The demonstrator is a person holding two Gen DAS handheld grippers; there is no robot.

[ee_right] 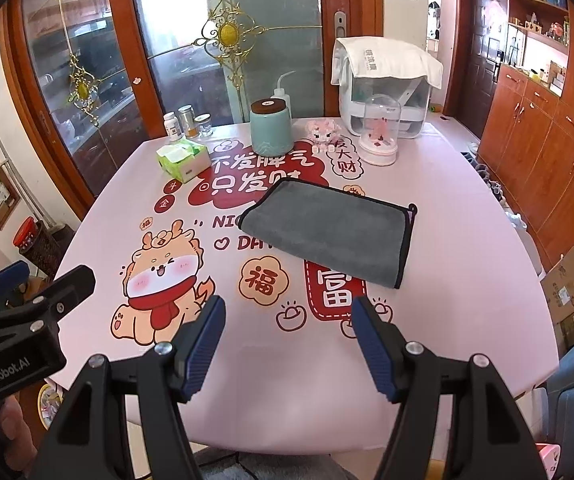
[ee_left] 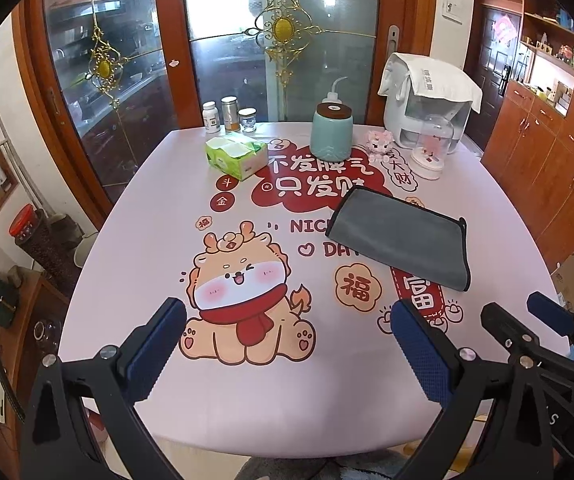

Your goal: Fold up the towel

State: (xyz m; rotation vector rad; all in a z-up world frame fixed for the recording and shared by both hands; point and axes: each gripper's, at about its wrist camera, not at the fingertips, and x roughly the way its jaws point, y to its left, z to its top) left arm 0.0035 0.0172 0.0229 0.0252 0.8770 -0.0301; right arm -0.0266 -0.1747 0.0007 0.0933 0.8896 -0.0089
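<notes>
A grey towel (ee_left: 403, 236) with dark edging lies folded flat on the pink printed tablecloth (ee_left: 247, 392), right of the middle; it also shows in the right wrist view (ee_right: 327, 228). My left gripper (ee_left: 287, 316) is open and empty, held above the near part of the table, short of the towel. My right gripper (ee_right: 287, 316) is open and empty, also near the front edge, with the towel ahead of it. The right gripper shows at the right edge of the left wrist view (ee_left: 527, 320), and the left gripper at the left edge of the right wrist view (ee_right: 35, 284).
At the back of the table stand a green tissue box (ee_left: 237, 154), three small jars (ee_left: 229, 114), a teal canister (ee_left: 331, 132), a pink doll (ee_left: 379, 144), a glass dome ornament (ee_left: 431, 152) and a white appliance (ee_left: 427, 100) draped with cloth. Wooden cabinets (ee_right: 547, 140) stand right.
</notes>
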